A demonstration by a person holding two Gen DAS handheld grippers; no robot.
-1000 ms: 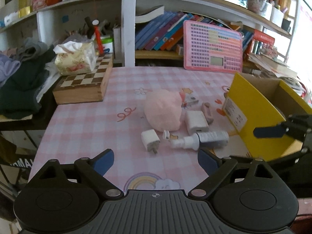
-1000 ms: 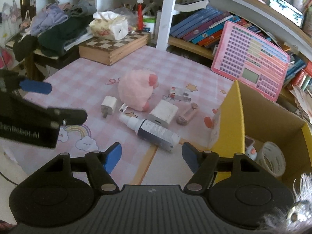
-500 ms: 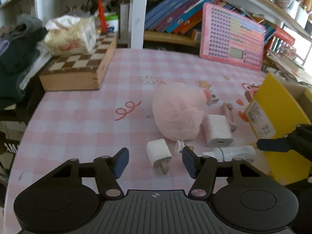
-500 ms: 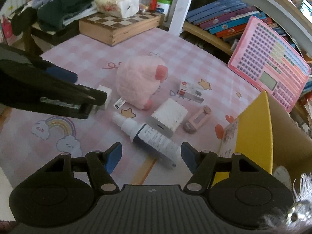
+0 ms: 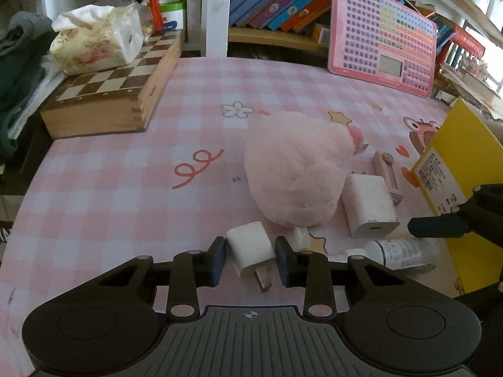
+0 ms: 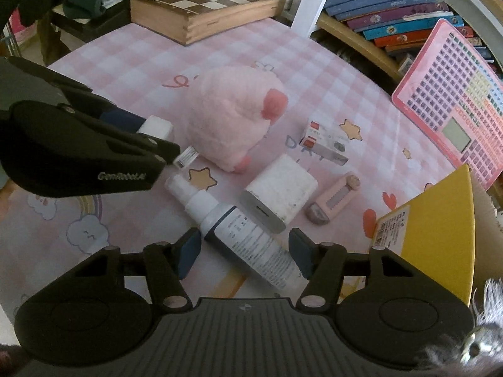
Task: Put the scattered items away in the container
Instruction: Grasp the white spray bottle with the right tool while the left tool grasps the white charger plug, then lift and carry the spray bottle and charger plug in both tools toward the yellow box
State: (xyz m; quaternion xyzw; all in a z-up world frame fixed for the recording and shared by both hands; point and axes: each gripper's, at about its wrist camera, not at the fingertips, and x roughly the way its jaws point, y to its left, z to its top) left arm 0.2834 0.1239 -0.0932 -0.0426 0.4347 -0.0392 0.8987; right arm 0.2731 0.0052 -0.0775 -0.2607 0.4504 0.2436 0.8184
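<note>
Left wrist view: my left gripper (image 5: 250,259) has the small white plug (image 5: 251,249) pinched between its pads, low on the pink check cloth (image 5: 103,188), just beside the pink plush (image 5: 295,172). Pick-up step, I think. Right gripper (image 6: 244,251) is closing w/ the spray bottle (image 6: 235,229) between its pads, not squeezed yet. Next: lift both & carry to the yellow box (image 6: 437,229) on the right.

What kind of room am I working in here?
Probably a child's study or playroom at home: a bookshelf of picture books, a pink toy keyboard, and a chessboard box on a cartoon-print tablecloth.
</note>
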